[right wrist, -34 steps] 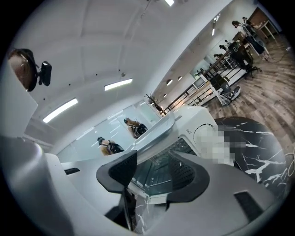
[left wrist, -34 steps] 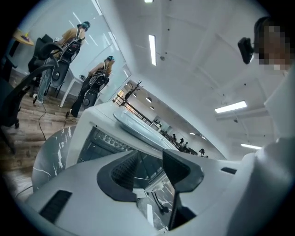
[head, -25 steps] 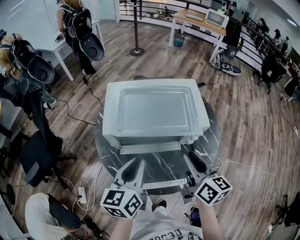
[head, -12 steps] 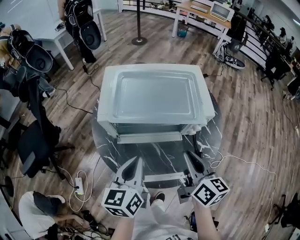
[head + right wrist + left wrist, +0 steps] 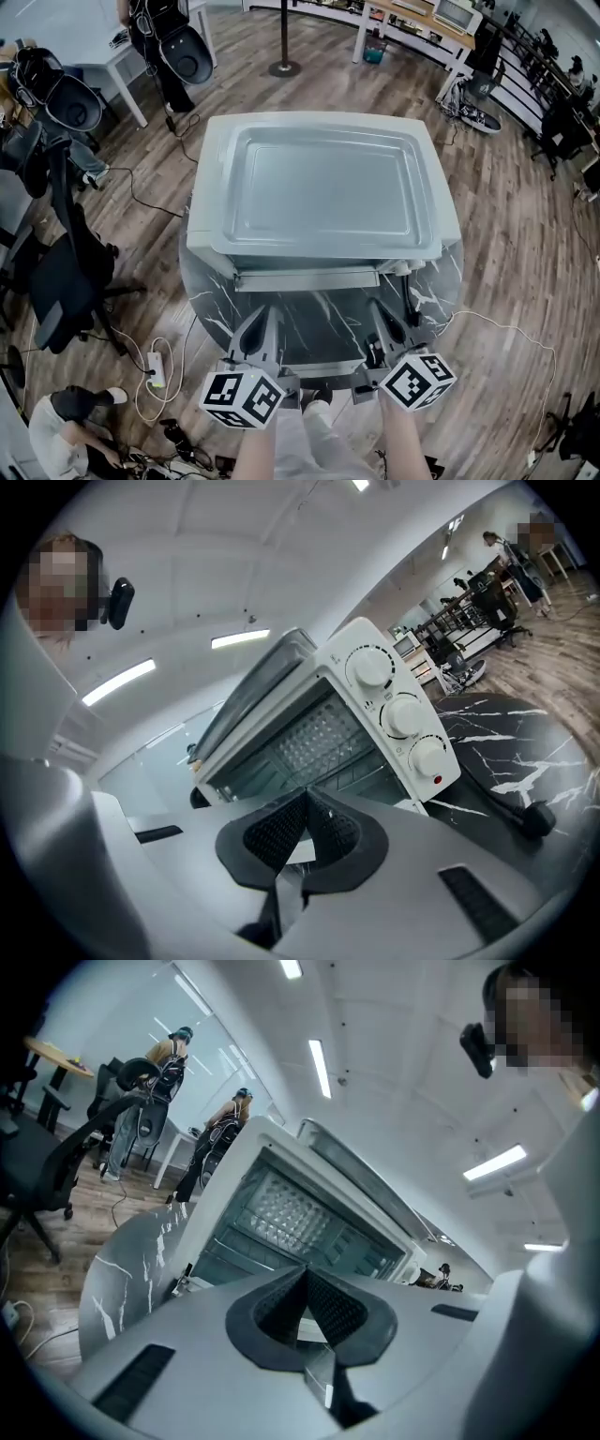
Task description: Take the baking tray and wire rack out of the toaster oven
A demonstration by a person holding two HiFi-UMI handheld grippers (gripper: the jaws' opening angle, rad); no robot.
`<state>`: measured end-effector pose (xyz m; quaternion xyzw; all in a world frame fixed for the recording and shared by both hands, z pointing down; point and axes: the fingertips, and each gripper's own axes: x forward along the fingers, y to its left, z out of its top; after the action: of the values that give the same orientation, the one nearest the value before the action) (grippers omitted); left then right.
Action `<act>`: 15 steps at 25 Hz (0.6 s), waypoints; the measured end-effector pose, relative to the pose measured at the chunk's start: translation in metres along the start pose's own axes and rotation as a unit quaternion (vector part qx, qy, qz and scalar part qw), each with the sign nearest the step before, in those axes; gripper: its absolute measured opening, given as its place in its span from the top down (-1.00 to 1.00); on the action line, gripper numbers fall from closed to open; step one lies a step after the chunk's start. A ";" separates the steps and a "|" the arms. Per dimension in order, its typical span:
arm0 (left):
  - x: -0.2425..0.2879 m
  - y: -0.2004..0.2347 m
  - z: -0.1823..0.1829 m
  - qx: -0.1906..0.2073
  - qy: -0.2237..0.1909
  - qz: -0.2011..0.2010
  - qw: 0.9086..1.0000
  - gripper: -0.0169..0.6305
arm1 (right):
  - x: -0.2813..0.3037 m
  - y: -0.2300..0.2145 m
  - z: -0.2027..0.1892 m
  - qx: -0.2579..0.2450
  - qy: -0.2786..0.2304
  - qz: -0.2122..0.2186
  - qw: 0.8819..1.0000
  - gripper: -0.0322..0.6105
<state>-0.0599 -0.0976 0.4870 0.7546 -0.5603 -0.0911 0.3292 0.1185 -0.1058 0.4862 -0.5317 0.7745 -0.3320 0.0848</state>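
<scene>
Down at the lower edge of the head view, the left claw (image 5: 266, 319) and the right claw (image 5: 381, 317) sit side by side over the near rim of the round marble bench (image 5: 441, 281). Both point at the toaster oven (image 5: 323, 187). Each claw is pressed together with nothing between its pads, as both gripper views show plainly. My guess is they are lining up low on the oven's mouth, and they would have to spread before taking anything.

The wire rack (image 5: 361, 778) is inside the cavity, its bars showing in front of the dimpled back wall. I cannot pick the baking tray out from it. A pale flap (image 5: 305, 279), probably the door, juts from the oven's front between the claws and the opening.

At right in the right gripper view are three knobs (image 5: 405, 714) and a dark cable (image 5: 520, 813) on the bench. An office chair (image 5: 56, 281) stands at left, well clear.
</scene>
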 end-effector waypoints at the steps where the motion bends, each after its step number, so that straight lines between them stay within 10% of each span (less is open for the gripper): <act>1: 0.004 0.004 0.000 -0.008 -0.001 0.001 1.000 0.94 | 0.006 -0.002 -0.003 0.008 0.000 -0.001 1.000 0.89; 9: 0.051 0.027 -0.006 -0.074 0.027 -0.013 0.997 0.94 | 0.054 -0.013 -0.013 0.046 0.011 -0.009 0.999 0.88; 15: 0.071 0.038 -0.015 -0.123 0.061 -0.029 0.990 0.58 | 0.080 -0.024 -0.022 0.097 0.025 -0.026 0.995 0.45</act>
<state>-0.0566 -0.1622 0.5380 0.7285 -0.5016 -0.1225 0.4501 0.0929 -0.1722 0.5352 -0.5322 0.7265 -0.4211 0.1079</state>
